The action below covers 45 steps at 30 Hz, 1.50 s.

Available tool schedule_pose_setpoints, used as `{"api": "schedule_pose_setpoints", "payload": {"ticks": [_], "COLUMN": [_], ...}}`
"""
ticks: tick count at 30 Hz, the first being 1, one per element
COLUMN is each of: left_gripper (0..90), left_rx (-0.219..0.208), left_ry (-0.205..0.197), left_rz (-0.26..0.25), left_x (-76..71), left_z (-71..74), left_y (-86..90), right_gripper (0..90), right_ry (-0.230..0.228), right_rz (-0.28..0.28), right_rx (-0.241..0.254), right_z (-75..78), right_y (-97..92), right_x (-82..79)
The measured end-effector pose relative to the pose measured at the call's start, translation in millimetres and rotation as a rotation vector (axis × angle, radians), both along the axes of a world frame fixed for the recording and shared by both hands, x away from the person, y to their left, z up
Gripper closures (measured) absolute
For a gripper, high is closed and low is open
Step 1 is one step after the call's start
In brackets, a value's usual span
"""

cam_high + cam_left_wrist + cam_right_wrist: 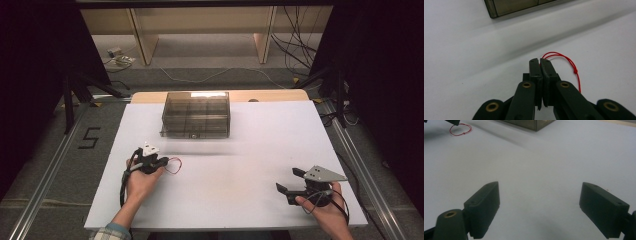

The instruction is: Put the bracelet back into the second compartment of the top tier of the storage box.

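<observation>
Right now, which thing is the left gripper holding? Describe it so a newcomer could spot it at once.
On the white table, look near its left side, in front of the smoky clear box. The left gripper is shut on a thin red string loop with a small knot, the only red thing here.

My left tool (pixel 540 60) hides the red string's (pixel 569 62) end; the box's (pixel 509 7) contents look too murky to tell.

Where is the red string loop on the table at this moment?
In the high view the red string loop lies at the table's left, pinched by the shut left gripper, nearer the person than the clear compartment box.
</observation>
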<state>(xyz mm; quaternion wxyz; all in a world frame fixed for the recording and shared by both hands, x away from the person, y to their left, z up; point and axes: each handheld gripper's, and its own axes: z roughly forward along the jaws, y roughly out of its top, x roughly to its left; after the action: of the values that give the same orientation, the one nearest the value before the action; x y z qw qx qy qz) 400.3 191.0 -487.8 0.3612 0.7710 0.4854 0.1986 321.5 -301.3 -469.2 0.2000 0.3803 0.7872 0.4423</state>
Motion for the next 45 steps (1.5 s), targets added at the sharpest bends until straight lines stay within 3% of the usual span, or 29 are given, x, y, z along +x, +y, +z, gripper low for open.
{"api": "schedule_pose_setpoints", "payload": {"ticks": [15, 45], "left_gripper": [88.6, 89.7], "left_rx": [-0.007, -0.025], "left_ry": [-0.074, -0.142], "left_rz": [-0.019, -0.032], "left_x": [-4.9, -10.1], "left_z": [12.0, 29.9], "left_y": [-1.7, -2.4], "right_gripper": [17.5, 17.4], "right_ry": [-0.001, -0.005], "right_rz": [-0.002, 0.001], "right_rx": [0.002, 0.004], "right_z": [0.4, 0.6], "right_y": [0.0, 0.2], "right_x": [-0.4, -0.3]}}
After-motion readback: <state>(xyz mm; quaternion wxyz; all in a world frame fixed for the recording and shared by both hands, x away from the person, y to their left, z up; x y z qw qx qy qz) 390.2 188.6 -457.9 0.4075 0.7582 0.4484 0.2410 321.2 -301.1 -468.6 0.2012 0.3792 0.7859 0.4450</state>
